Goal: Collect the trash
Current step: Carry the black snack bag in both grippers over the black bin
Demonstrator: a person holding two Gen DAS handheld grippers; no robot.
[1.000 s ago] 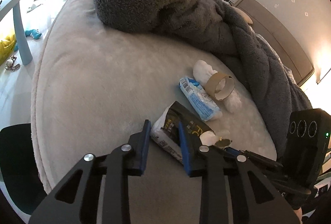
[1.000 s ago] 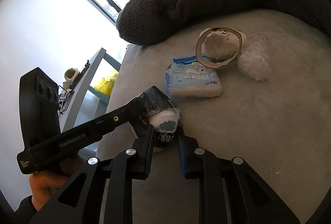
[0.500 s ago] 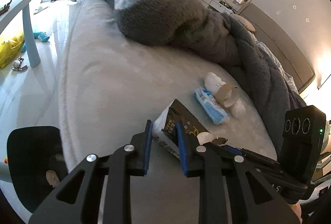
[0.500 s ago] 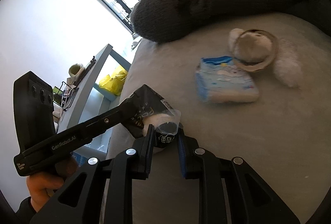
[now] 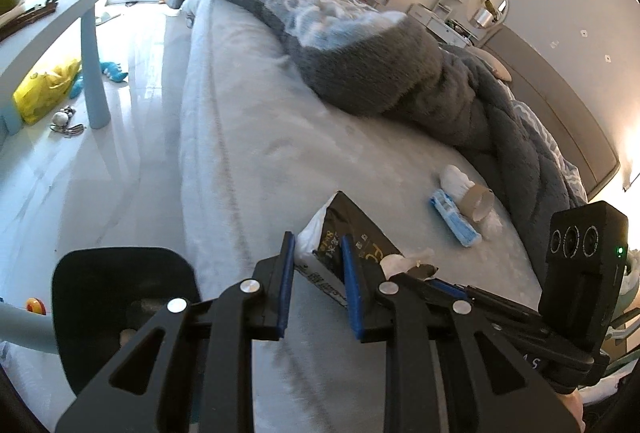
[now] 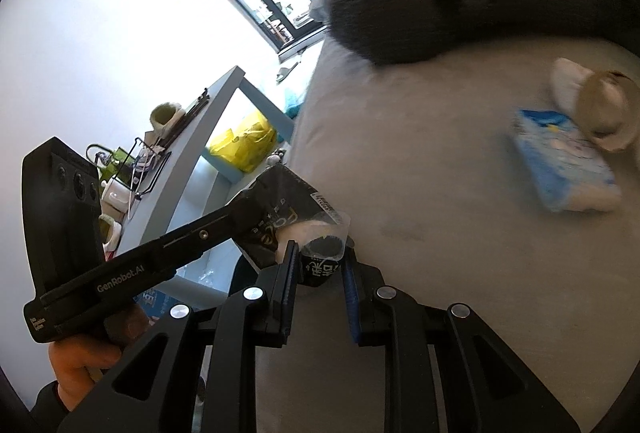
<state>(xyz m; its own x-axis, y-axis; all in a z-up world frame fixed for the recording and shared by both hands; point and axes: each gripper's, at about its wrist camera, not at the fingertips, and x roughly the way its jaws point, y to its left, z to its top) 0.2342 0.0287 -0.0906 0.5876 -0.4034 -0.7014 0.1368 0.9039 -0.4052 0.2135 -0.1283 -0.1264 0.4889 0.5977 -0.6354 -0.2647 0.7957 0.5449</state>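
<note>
A black snack wrapper [image 5: 352, 229] is held above the bed edge by both grippers. My left gripper [image 5: 316, 245] is shut on its near end. My right gripper [image 6: 320, 257] is shut on its crumpled other end [image 6: 320, 265]; its body shows at the right in the left wrist view [image 5: 580, 265]. On the grey bed lie a blue tissue pack [image 5: 454, 219], a cardboard tape roll [image 5: 480, 203] and white crumpled paper [image 5: 454, 179]. They also show in the right wrist view: the pack [image 6: 564, 169] and the roll [image 6: 608, 105].
A dark grey blanket [image 5: 372, 61] is piled on the bed [image 5: 256, 161]. A black bin [image 5: 116, 297] stands on the floor below the bed edge. A light blue table [image 5: 86, 45] and a yellow bag [image 5: 44, 89] are on the left.
Both grippers have pulled back from the bed toward its edge with the wrapper between them. The tissue pack, roll and paper now lie farther away. The black bin has come into view.
</note>
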